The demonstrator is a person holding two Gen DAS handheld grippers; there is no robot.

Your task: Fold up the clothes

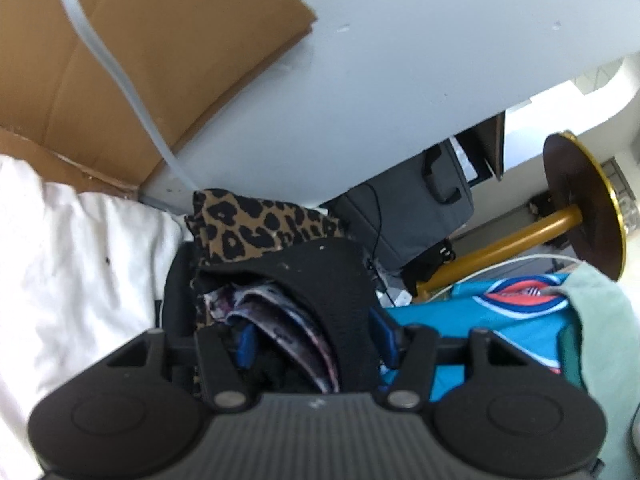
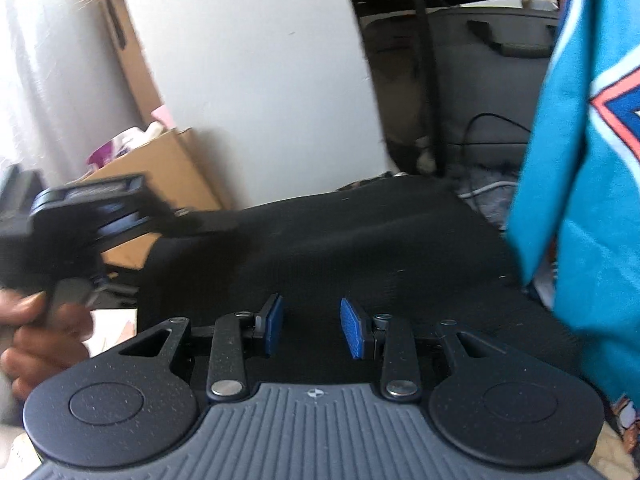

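Observation:
In the left wrist view a black garment is draped over a pile with a leopard-print piece and a purple-and-white patterned piece. My left gripper stands wide over this pile with the cloth lying loose between its blue pads. In the right wrist view the same black garment is spread out ahead. My right gripper hovers at its near edge, pads apart and their faces bare. The left gripper, blurred and held by a hand, reaches the black cloth's far left corner. A teal printed shirt hangs at the right.
White bedding lies to the left and flattened cardboard leans behind it. A white panel rises ahead. A grey bag and a gold-legged stool stand beyond the pile. The teal shirt and a pale green cloth lie at right.

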